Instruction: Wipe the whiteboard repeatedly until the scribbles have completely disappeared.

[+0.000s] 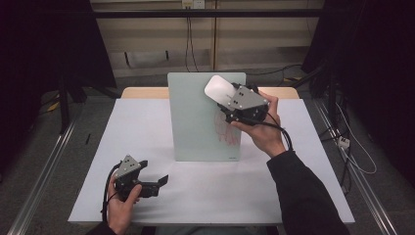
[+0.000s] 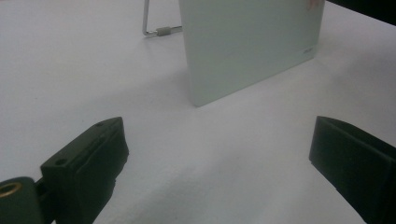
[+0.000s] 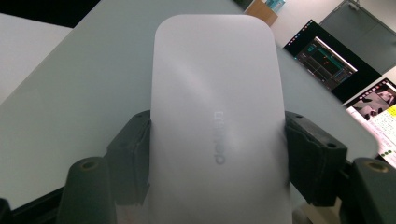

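A pale green-white board (image 1: 195, 117) stands upright in the middle of the table, with red scribbles (image 1: 226, 128) on its right half. My right gripper (image 1: 227, 99) is shut on a white eraser (image 1: 219, 89) and holds it at the board's upper right, above the scribbles. In the right gripper view the eraser (image 3: 217, 107) sits flat between the two black jaws of that gripper (image 3: 217, 161), with the board (image 3: 93, 84) behind it. My left gripper (image 1: 152, 171) rests on the table at front left, open and holding nothing. Ahead of the left gripper (image 2: 219, 154) stands the board's lower corner (image 2: 252, 46).
A white sheet (image 1: 147, 127) covers the table. A metal wire stand (image 2: 156, 25) props the board from behind. Cables and dark frames run along the floor at both sides. Screens (image 3: 327, 60) glow far beyond the board.
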